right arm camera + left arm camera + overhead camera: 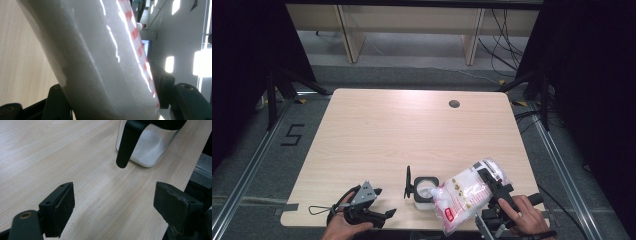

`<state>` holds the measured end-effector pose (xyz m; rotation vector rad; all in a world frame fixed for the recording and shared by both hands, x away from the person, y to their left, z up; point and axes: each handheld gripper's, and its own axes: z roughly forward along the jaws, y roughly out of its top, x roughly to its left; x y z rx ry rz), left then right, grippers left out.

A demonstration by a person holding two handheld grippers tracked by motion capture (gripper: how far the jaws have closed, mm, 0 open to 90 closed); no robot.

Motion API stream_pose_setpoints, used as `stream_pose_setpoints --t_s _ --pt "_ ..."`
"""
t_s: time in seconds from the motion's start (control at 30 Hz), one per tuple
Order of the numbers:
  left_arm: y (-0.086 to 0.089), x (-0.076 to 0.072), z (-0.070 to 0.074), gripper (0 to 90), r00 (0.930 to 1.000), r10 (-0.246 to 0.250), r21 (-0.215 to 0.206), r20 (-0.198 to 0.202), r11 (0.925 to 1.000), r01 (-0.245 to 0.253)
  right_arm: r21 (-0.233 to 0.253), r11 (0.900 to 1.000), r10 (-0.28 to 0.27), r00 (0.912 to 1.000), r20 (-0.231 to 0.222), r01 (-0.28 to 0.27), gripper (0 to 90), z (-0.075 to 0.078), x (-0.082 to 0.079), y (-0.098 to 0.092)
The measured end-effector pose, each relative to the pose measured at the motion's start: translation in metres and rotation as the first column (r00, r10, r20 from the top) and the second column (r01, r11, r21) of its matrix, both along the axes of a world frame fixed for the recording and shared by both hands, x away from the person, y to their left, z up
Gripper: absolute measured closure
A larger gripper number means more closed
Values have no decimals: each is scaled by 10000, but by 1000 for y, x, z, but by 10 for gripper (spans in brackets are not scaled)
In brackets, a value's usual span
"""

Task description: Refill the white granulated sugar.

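Note:
A clear square jar (423, 192) with a black rim stands near the table's front edge, its black lid (408, 183) flipped up on its left side. White granules lie in the jar (147, 147), and the lid (127, 143) hangs in front of it. My right gripper (493, 186) is shut on a clear bag (464, 196) of white granules with red print, held tilted, its lower end right beside the jar's mouth. That bag (105, 62) sits between the right gripper's (110, 92) jaws. My left gripper (384, 202) rests left of the jar, open and holding nothing (115, 210).
The light wooden table (412, 130) has a round cable hole (454, 104) at the back right. A cable loop (318, 209) trails from the left gripper at the front left corner. Shelving legs and cables stand beyond the table's far edge.

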<state>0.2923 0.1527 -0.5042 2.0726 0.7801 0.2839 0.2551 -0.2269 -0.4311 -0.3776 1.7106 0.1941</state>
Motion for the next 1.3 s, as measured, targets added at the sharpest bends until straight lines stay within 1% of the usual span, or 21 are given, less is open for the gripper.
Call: stream_pose_setpoints --t_s 0.03,0.2,0.23,0.27,0.33,0.37,0.47,0.53,0.57,0.67,0.77,0.87,0.9,0.97,1.0,1.03,1.13,1.17,1.2,1.27,1.3 --pt "-1 -1 0 167 9997 123 -103 -215 9999 -125 -8 10000 -29 10000 3 29 428 0 0 0" --pt "-2 -1 -1 167 9999 126 -225 -116 9997 -129 -107 9998 -188 9998 4 188 429 0 1 -2" --pt "-1 0 0 167 10000 -13 -88 -14 10000 12 -107 9998 -188 9998 4 188 429 0 1 -2" --pt "0 0 0 167 10000 -68 93 -13 9999 68 64 9996 -279 9995 -124 279 428 -1 0 -3" --pt "-2 -1 -1 167 9998 159 -193 -130 9997 -162 122 9996 -255 9996 -141 256 429 -1 0 -2" --pt "-2 -1 -1 167 9998 157 -210 -124 9997 -160 -102 9999 -95 10000 25 95 429 2 0 -1" --pt "-1 0 0 167 10000 4 -95 -17 10000 -4 84 9997 -238 9997 -81 239 428 0 0 -2" --pt "-1 0 0 167 10000 11 -96 -31 10000 -11 -38 9998 -188 9998 38 189 428 1 1 -2" --pt "0 0 0 167 10000 -78 57 -15 10000 78 -150 9996 -231 9997 21 231 429 1 1 -3" --pt "0 0 0 167 9999 14 23 -103 10000 -14 -174 9996 -215 9997 62 216 429 1 1 -2" --pt "-2 -1 -1 167 9998 154 -307 -97 9994 -156 -153 9999 -60 10000 57 61 429 1 0 0" --pt "-2 -1 -1 167 9998 151 -298 -114 9994 -155 44 9997 -237 9997 -110 237 429 0 -1 0" --pt "-1 0 0 167 10000 25 -59 -55 10000 -25 95 9998 -171 9998 -103 172 429 -1 -1 0" --pt "-1 0 0 167 10000 55 -105 -56 9999 -56 103 9996 -280 9996 -87 280 429 0 -1 -1" --pt "-1 0 0 167 10000 55 -105 -56 9999 -56 103 9996 -280 9996 -87 280 429 0 -1 -1" --pt "-1 -1 -1 167 9998 136 -211 -115 9997 -138 -107 9999 -97 9999 70 98 429 2 0 -1" --pt "-1 0 0 167 10000 45 -184 -41 9998 -46 -128 9998 -146 9999 69 147 429 2 0 -2" --pt "-2 -1 -1 167 9998 152 -289 -100 9995 -155 146 9992 -372 9992 -168 374 429 -1 0 -3" --pt "-2 -1 -1 167 9998 152 -289 -100 9995 -155 146 9992 -372 9992 -168 374 429 -1 0 -3" --pt "-2 -1 -1 167 9998 165 -212 -123 9996 -167 -14 9996 -293 9996 -56 293 429 -1 -1 -2" --pt "-1 0 0 167 10000 51 -181 -28 9998 -52 -134 9999 -88 9999 96 89 429 1 0 -1"
